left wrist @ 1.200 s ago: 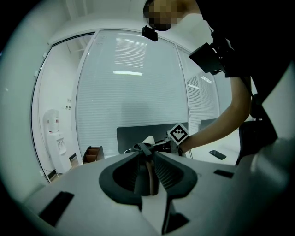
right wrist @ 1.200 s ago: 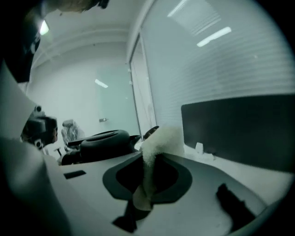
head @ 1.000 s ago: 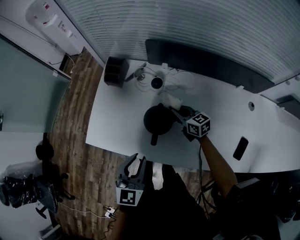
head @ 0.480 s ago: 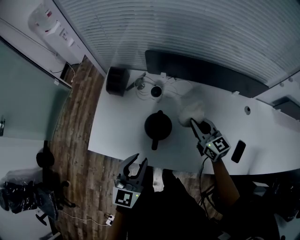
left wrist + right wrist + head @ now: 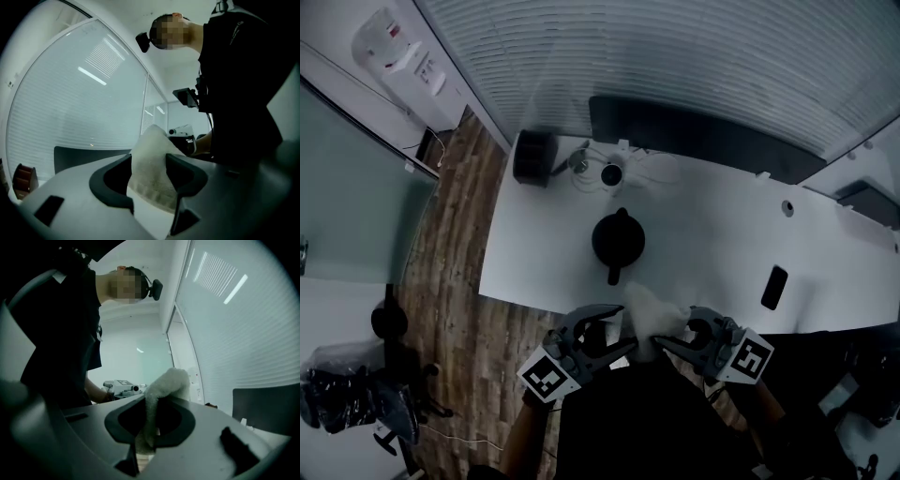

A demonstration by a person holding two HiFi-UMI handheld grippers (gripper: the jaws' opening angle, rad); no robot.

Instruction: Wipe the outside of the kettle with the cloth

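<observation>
A: Where's the fluffy white cloth (image 5: pixel 652 314)?
B: Nearer the person than the round black kettle (image 5: pixel 619 239) on the white table (image 5: pixel 722 225). Right tongs (image 5: pixel 673 330) clench it; left tongs (image 5: pixel 623 330), just opening, straddle it, released.

Head view: high above the pale fluffy cloth (image 5: pixel 652 314), looking steeply down from far; the long white table (image 5: pixel 544 253) lies beyond the cloth.
Left gripper view: level, very near the cloth, from its left side.
Right gripper view: level, very near the cloth, from its right side, facing the opposite way.
Shared: the cloth, in all three views.
</observation>
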